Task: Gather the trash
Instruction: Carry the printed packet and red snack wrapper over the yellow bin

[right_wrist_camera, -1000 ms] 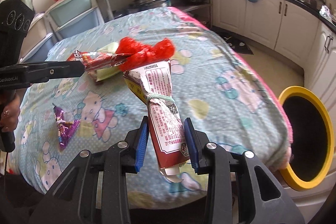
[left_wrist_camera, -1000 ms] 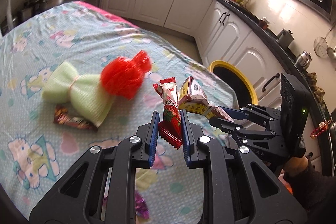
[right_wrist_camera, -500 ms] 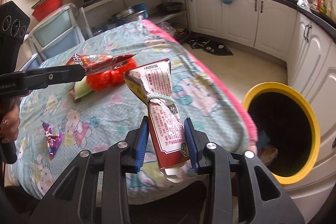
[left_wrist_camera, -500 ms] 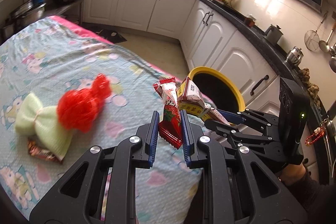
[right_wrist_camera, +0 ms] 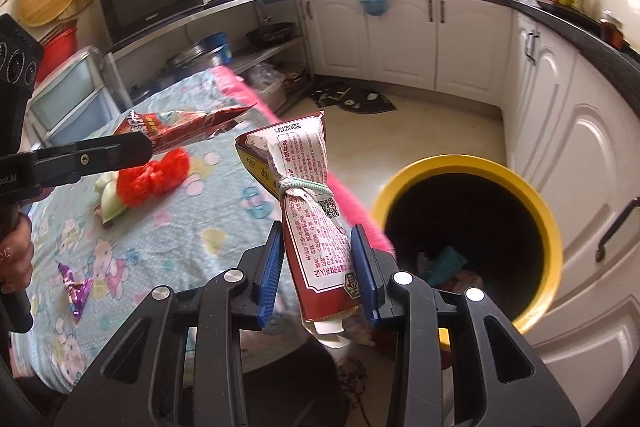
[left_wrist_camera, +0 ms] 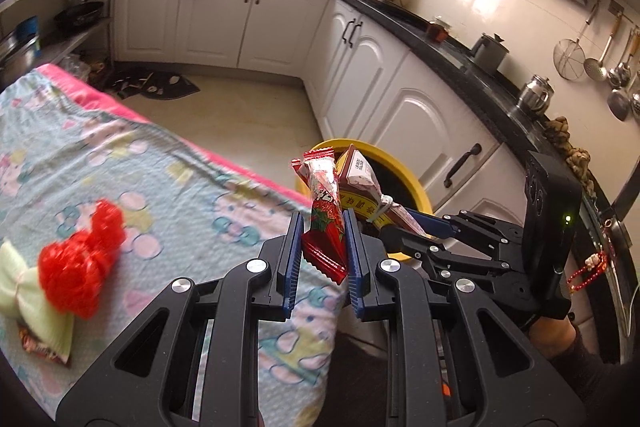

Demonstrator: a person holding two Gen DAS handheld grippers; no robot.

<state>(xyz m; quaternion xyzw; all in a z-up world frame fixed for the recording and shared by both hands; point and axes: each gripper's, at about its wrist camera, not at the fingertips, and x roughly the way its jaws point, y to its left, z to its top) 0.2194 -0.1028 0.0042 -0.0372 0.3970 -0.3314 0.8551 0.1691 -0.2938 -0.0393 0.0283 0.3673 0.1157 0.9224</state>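
Observation:
My left gripper is shut on a red snack wrapper, held upright past the table's edge. My right gripper is shut on a dark red tied-up packet, held in the air near the yellow-rimmed trash bin. The bin also shows in the left wrist view, behind both items. The right gripper and its packet show just right of my left fingers. The left gripper with its wrapper shows at the left of the right wrist view.
On the patterned tablecloth lie a red mesh ball, a pale green mesh bag, a brown wrapper and a purple wrapper. White cabinets ring the floor. The bin holds some trash.
Both grippers have swung right, away from the table's middle and toward the yellow bin, each still holding its item. The bin now looms larger in both views.

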